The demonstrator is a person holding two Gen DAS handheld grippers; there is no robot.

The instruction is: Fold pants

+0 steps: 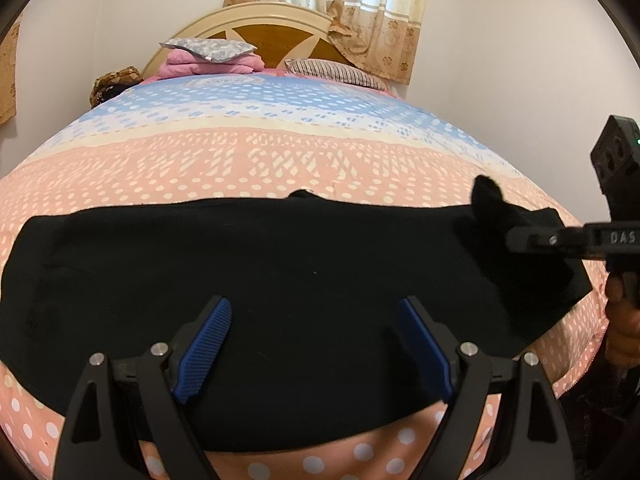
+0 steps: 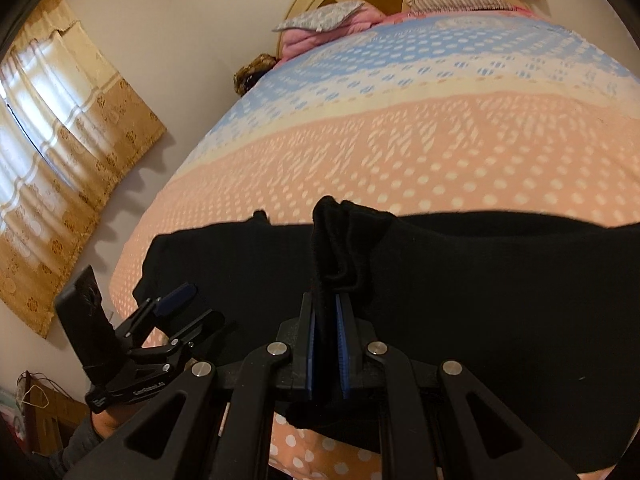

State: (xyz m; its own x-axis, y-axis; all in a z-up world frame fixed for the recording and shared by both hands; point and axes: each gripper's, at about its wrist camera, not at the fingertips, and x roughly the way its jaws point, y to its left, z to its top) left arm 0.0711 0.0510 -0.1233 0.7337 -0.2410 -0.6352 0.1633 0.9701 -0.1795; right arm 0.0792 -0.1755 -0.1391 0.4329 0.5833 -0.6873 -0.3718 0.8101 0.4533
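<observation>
Black pants lie spread across the near part of the bed, running left to right. My left gripper hovers open over their middle, blue pads wide apart and nothing between them. My right gripper is shut on a bunched fold of the pants, which stands up from the pads. In the left wrist view that gripper comes in from the right edge with the lifted black fabric tip beside it. The left gripper shows at lower left in the right wrist view.
The bed cover is pink and blue with white dots. Pillows and a pink blanket lie by the headboard. Curtains hang on the walls. A hand holds the right gripper.
</observation>
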